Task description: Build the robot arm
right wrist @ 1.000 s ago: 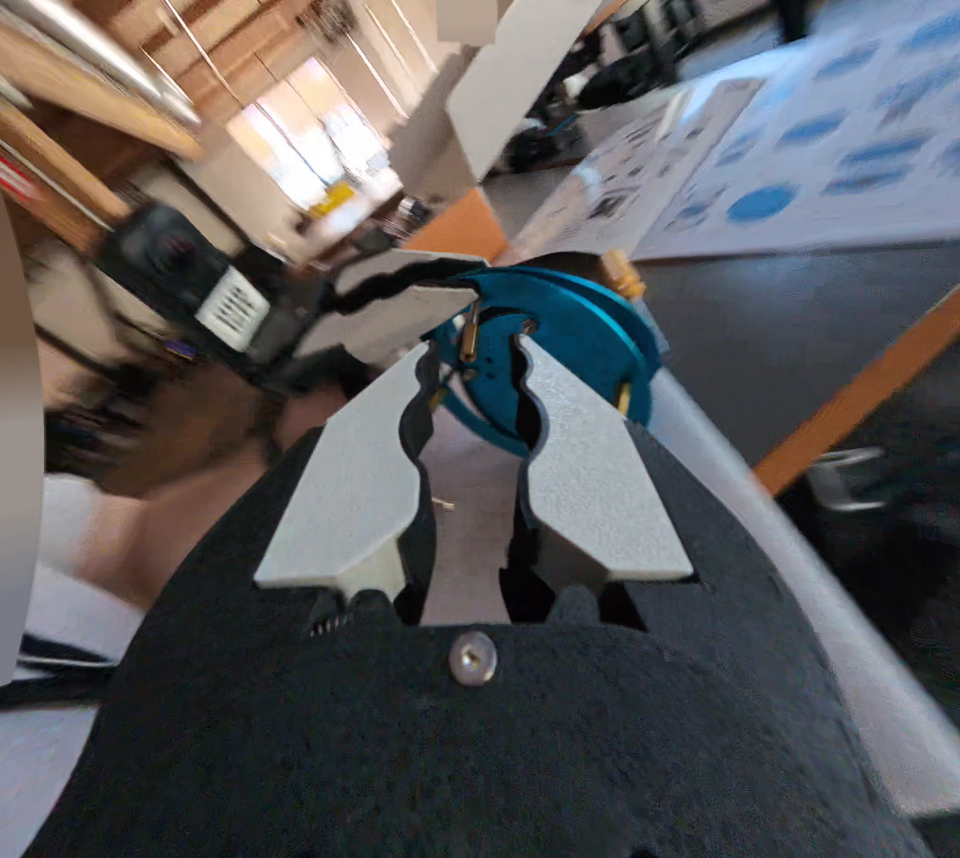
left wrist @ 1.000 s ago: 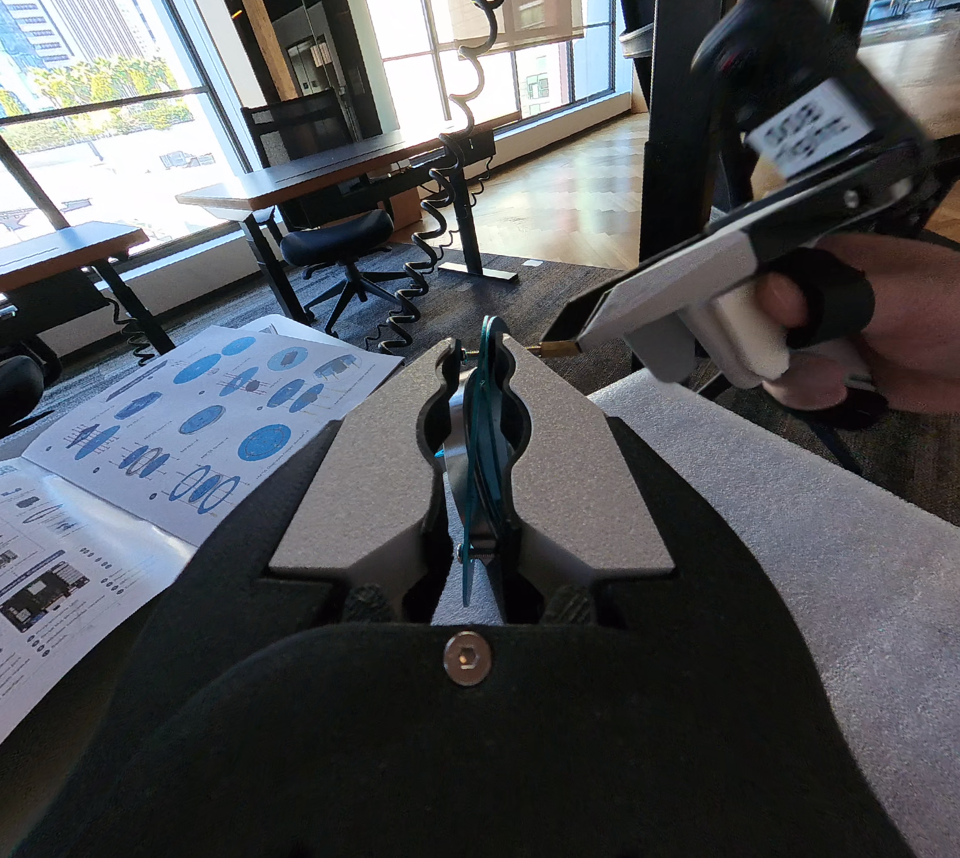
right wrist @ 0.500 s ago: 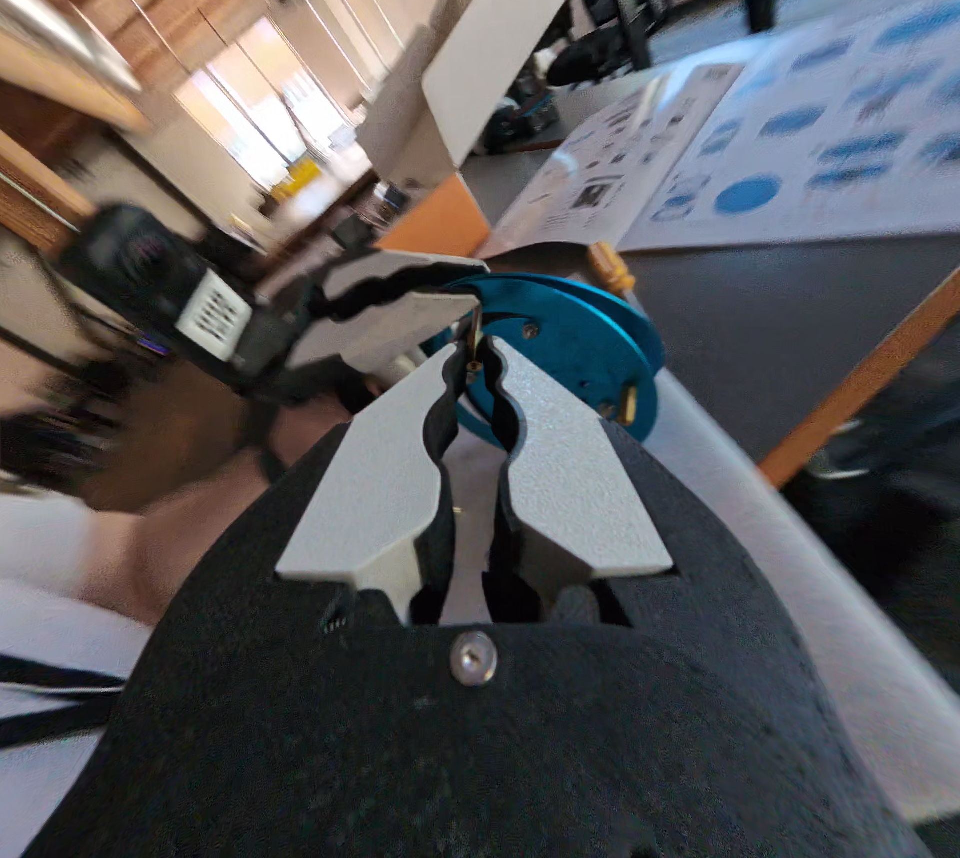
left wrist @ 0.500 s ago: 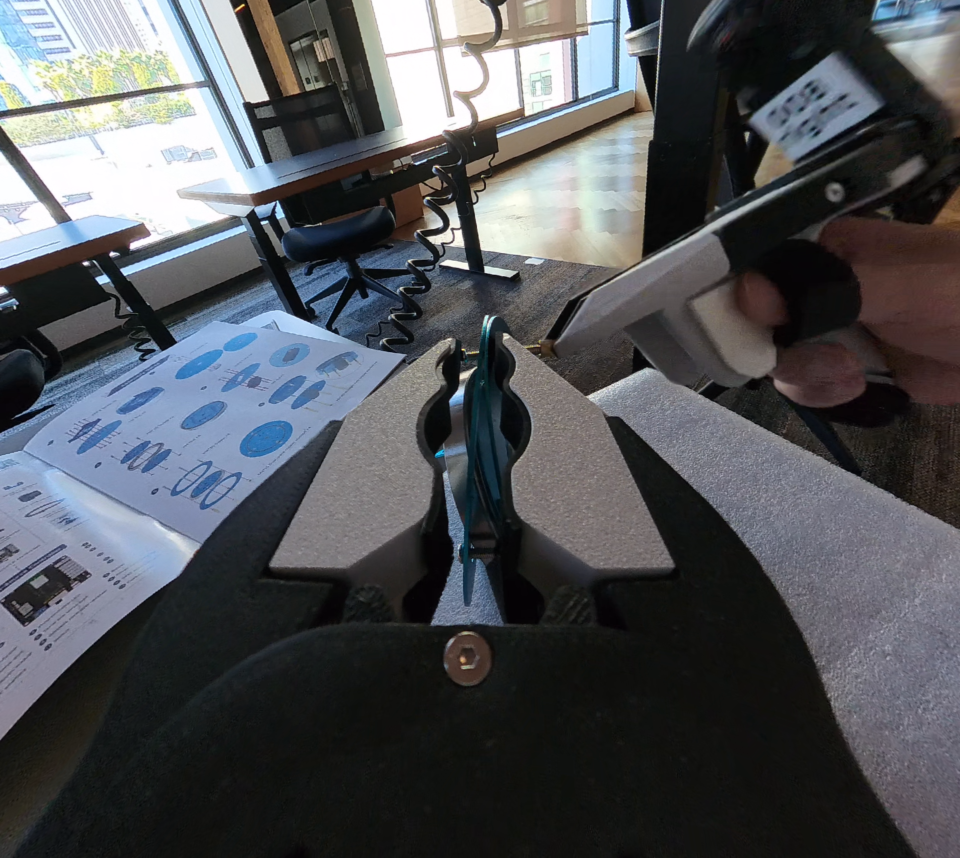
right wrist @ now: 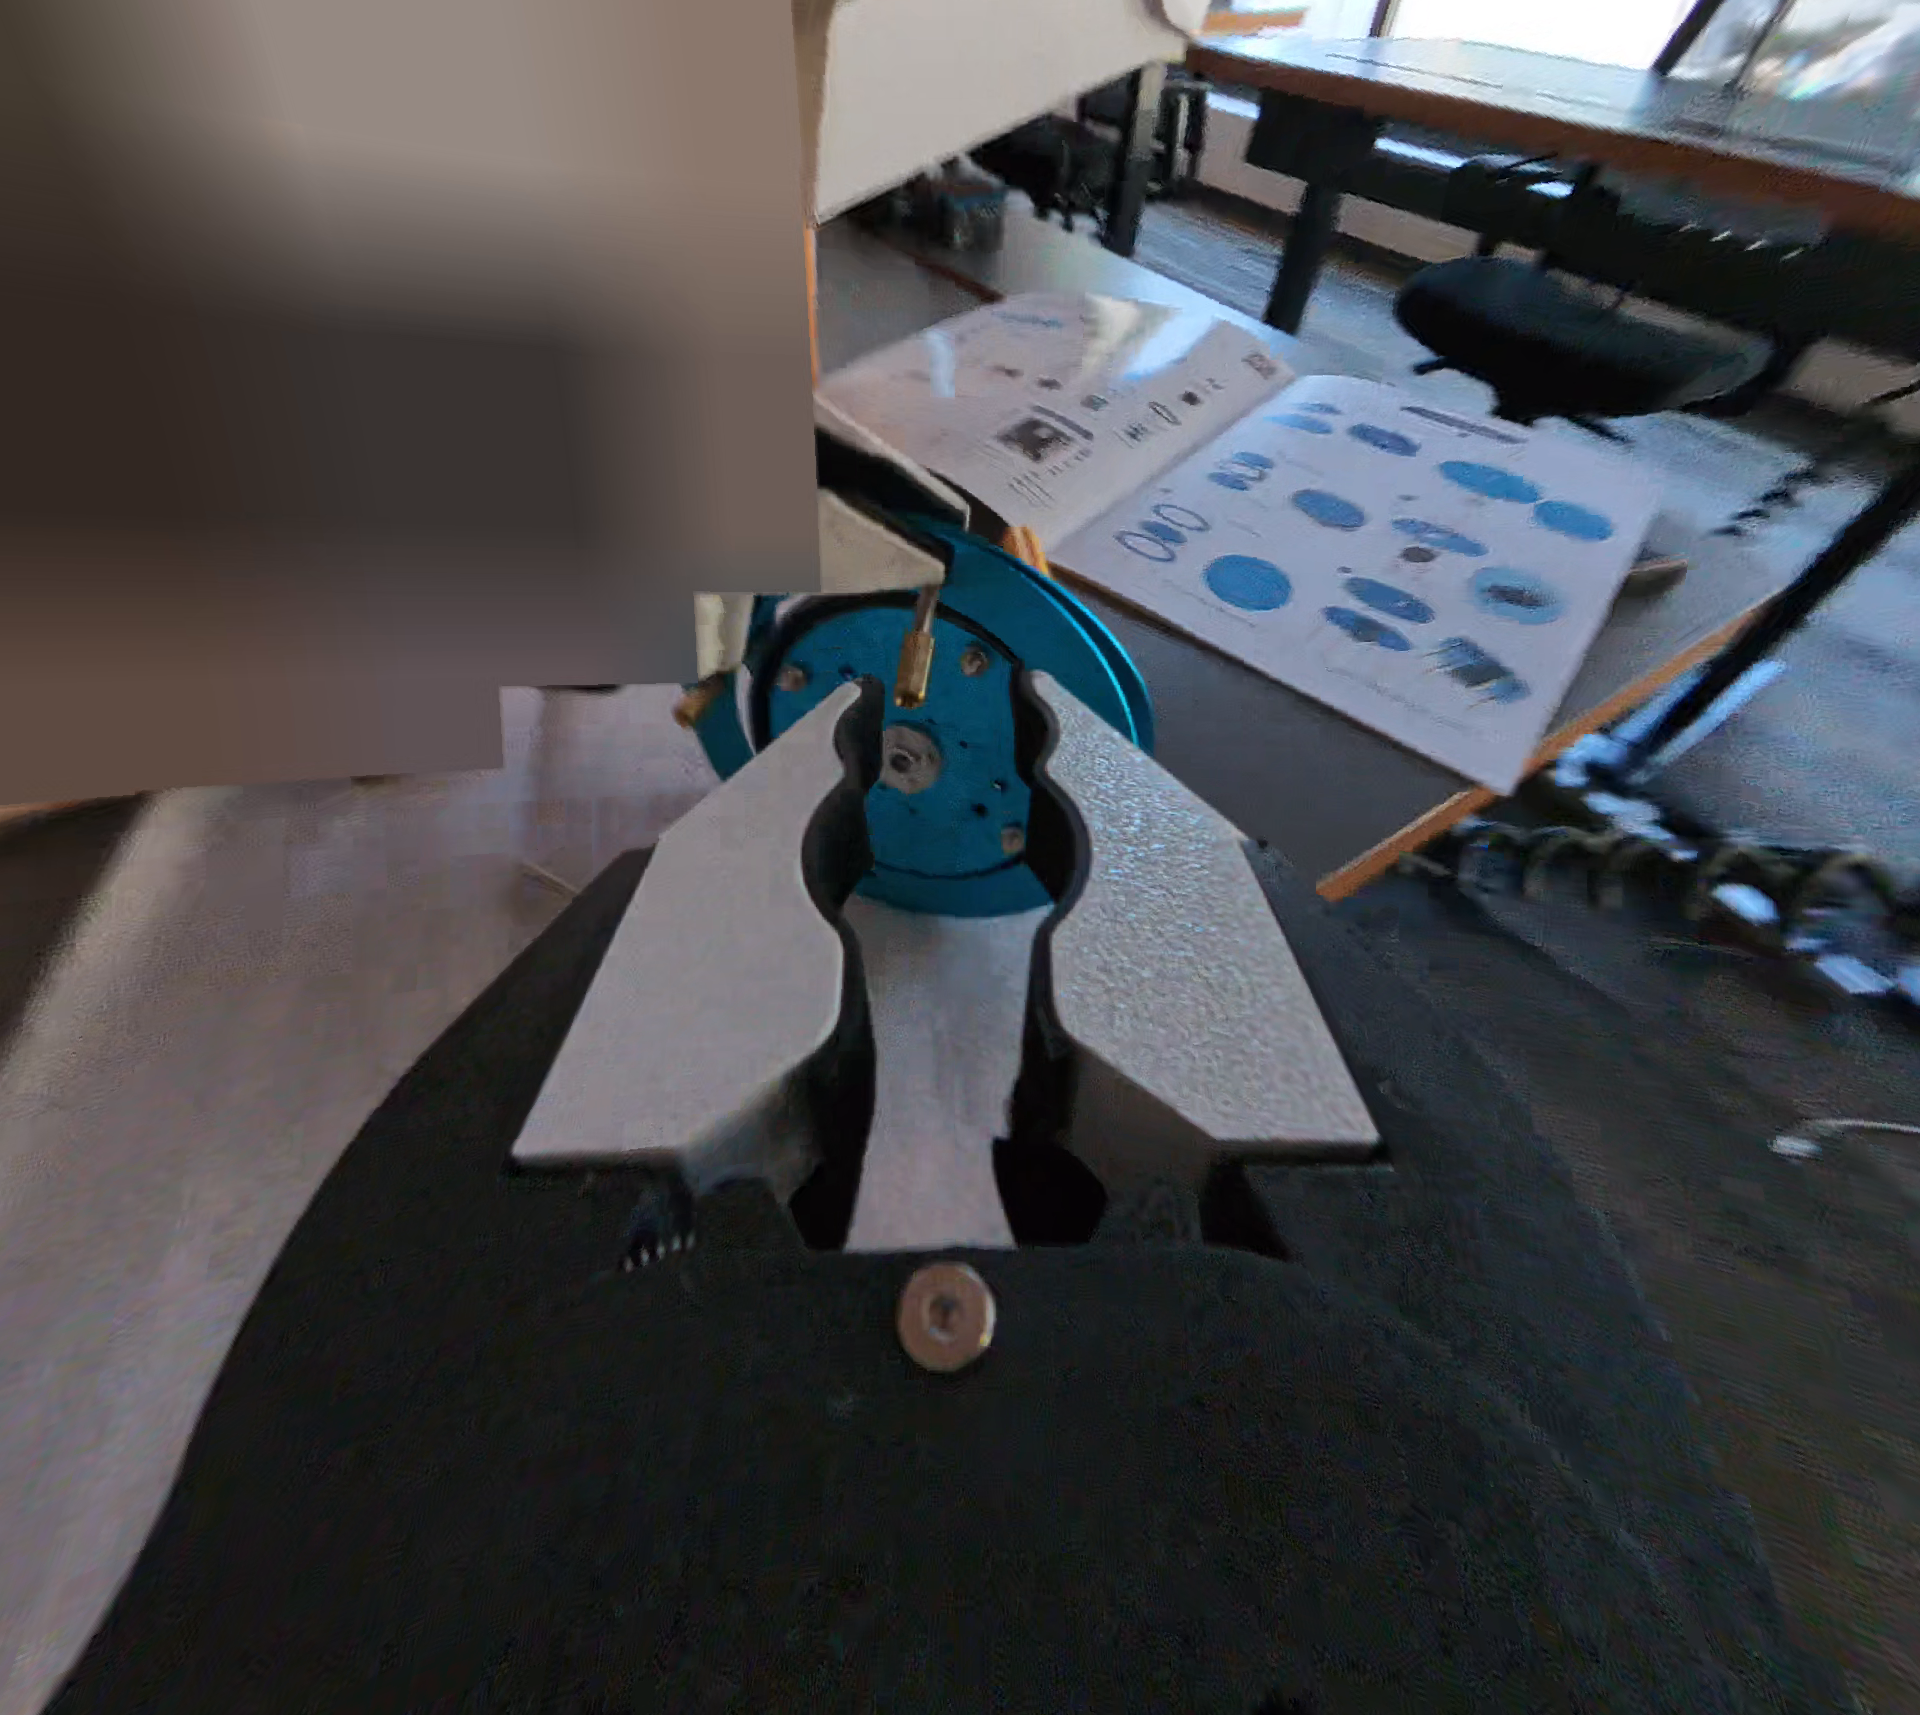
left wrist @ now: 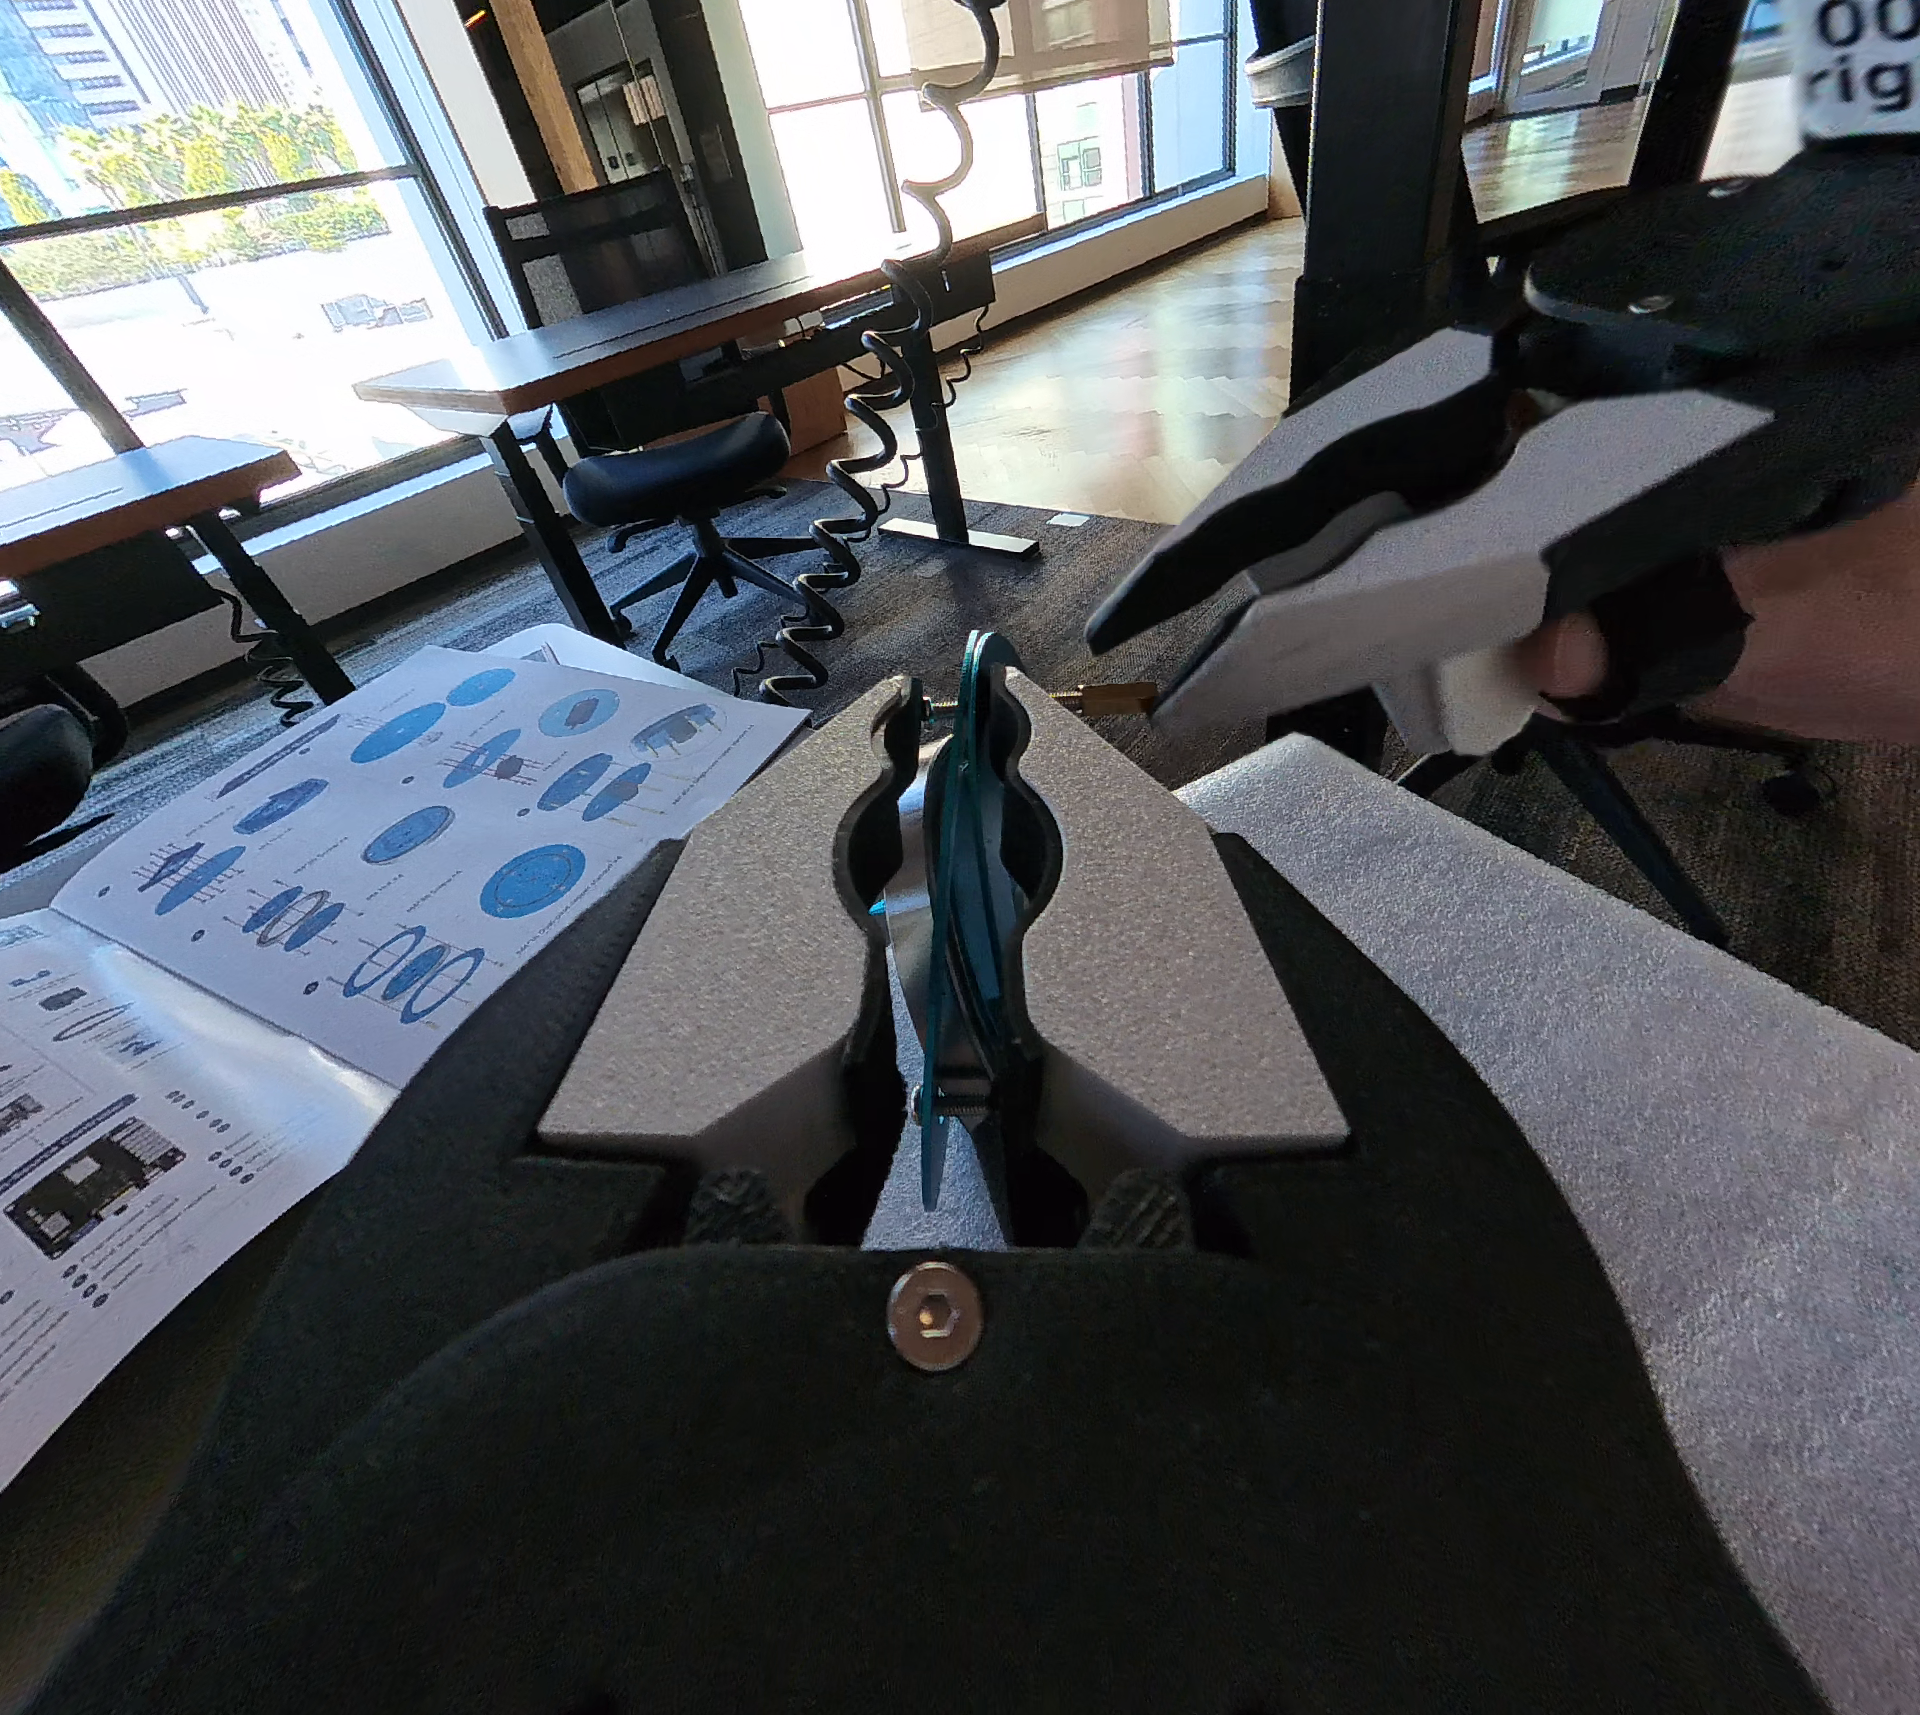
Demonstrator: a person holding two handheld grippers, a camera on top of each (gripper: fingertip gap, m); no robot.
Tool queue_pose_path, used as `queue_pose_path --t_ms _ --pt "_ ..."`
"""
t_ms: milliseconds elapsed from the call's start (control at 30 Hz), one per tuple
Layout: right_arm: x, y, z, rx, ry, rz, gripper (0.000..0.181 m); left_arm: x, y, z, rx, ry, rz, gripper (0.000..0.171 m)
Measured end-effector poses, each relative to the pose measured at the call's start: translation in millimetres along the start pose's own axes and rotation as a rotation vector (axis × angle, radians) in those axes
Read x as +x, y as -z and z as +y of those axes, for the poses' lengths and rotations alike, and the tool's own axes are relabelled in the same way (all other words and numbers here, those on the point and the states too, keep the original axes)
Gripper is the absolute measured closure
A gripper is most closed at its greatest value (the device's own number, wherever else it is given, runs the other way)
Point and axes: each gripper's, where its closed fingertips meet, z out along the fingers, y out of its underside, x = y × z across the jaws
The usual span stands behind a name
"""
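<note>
My left gripper (left wrist: 951, 699) is shut on a blue round plate assembly (left wrist: 961, 886) and holds it edge-on above a white foam pad (left wrist: 1558, 1146). A brass standoff (left wrist: 1117, 701) sticks out of the plate's right face. My right gripper (left wrist: 1127, 673) is open, with its fingertips right at the standoff's outer end. In the right wrist view the right gripper (right wrist: 940, 699) faces the flat blue plate (right wrist: 935, 792), and the brass standoff (right wrist: 914, 663) shows just above the gap between its tips. A blur patch hides most of the left gripper there.
An open instruction booklet (left wrist: 364, 834) with blue diagrams lies on the dark table left of the pad; it also shows in the right wrist view (right wrist: 1351, 553). Beyond the table edge are a black stool (left wrist: 675, 470), a coiled cable (left wrist: 831, 543) and desks. A hand (left wrist: 1818, 647) holds the right gripper.
The right gripper was closed narrowly on the brass standoff; it has opened, rolled over and drawn back slightly. The left gripper and the blue plate have stayed still.
</note>
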Motion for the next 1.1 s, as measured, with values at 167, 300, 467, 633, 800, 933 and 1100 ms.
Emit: queue_pose_path --t_ms 167,300,467,633,800,933,1100 --pt "-8 -7 0 -0.031 -0.006 0.028 0.177 -2 1 1 -0.001 0.013 -0.007 0.161" --pt "-12 -7 -1 0.091 -0.611 -0.205 0.178 -2 1 1 0.001 0.014 -0.008 0.161" --pt "-17 -6 -2 0.247 -1.372 -0.657 0.177 -2 0 0 -0.003 0.011 -0.005 0.161" --pt "-9 -11 5 0.186 -0.552 -0.216 0.153 -2 1 0 -0.001 0.005 -0.005 0.161" --pt "-11 -13 3 0.060 0.139 0.096 0.177 -2 0 0 -0.003 0.005 -0.009 0.161" --pt "-15 -15 1 0.076 0.018 0.077 0.179 -3 1 1 0.001 0.015 -0.006 0.161" --pt "-20 -14 -2 0.193 -1.058 -0.432 0.181 -4 1 1 -0.001 0.016 -0.009 0.161"
